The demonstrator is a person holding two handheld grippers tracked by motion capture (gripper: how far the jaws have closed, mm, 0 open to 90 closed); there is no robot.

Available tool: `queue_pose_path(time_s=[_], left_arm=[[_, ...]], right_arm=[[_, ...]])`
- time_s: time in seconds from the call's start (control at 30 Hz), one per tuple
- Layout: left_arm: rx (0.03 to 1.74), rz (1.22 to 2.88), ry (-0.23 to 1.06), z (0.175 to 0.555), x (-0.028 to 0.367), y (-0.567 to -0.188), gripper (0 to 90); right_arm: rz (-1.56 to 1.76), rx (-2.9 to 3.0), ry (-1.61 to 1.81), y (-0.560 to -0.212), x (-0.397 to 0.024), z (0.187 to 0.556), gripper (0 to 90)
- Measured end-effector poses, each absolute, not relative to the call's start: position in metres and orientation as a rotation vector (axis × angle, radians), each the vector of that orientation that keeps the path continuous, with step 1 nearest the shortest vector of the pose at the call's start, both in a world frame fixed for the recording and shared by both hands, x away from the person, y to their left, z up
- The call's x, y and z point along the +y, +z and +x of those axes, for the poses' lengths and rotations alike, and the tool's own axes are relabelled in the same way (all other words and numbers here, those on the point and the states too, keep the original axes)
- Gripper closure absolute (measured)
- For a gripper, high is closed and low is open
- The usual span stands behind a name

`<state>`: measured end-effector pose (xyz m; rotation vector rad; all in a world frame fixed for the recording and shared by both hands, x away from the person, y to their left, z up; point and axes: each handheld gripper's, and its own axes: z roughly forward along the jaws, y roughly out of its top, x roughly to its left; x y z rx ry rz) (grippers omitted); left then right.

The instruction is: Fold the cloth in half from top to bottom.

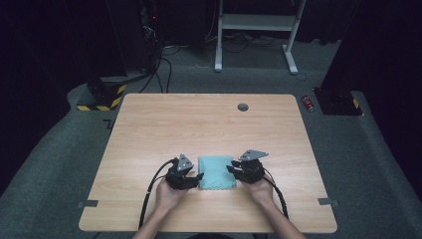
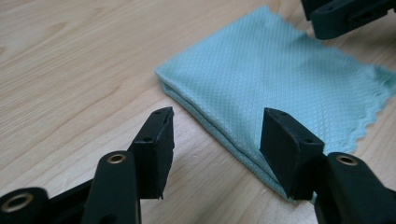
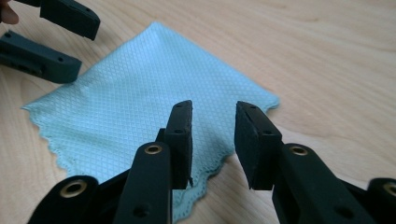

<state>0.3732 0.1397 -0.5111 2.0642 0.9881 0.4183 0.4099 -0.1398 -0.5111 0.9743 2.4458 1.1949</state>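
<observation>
A folded light-teal cloth (image 1: pixel 216 172) lies flat on the wooden table (image 1: pixel 164 124), near its front edge. My left gripper (image 1: pixel 196 178) sits at the cloth's left edge, and my right gripper (image 1: pixel 232 170) at its right edge. In the left gripper view the cloth (image 2: pixel 275 74) shows a folded edge and a scalloped edge, and my jaws (image 2: pixel 217 135) stand open above its near edge with nothing between them. In the right gripper view my jaws (image 3: pixel 212 133) stand open over the cloth's (image 3: pixel 140 107) scalloped edge, gripping nothing. The other gripper's jaws show at the top of each gripper view.
A small round grommet (image 1: pixel 243 107) sits in the table's far side. Tape marks (image 1: pixel 88 203) lie at the front corners. Beyond the table stand a white desk frame (image 1: pixel 256 30), cables and a striped black-and-yellow base (image 1: pixel 102 97) on grey carpet.
</observation>
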Motion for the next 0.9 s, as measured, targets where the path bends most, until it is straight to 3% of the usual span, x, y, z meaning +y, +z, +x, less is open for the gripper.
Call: queue_pose_path(time_s=[0.37,0.9], left_arm=[[1.082,1.929,0.438,0.365,0.179,-0.502,42.8],[1.190,1.901,0.487,0.358,0.211,-0.510,41.8]], right_arm=[[1.067,2.336,1.235,-0.501,-0.179,0.399,64.6],[1.190,2.255,1.206,-0.502,-0.218,0.394,63.3]])
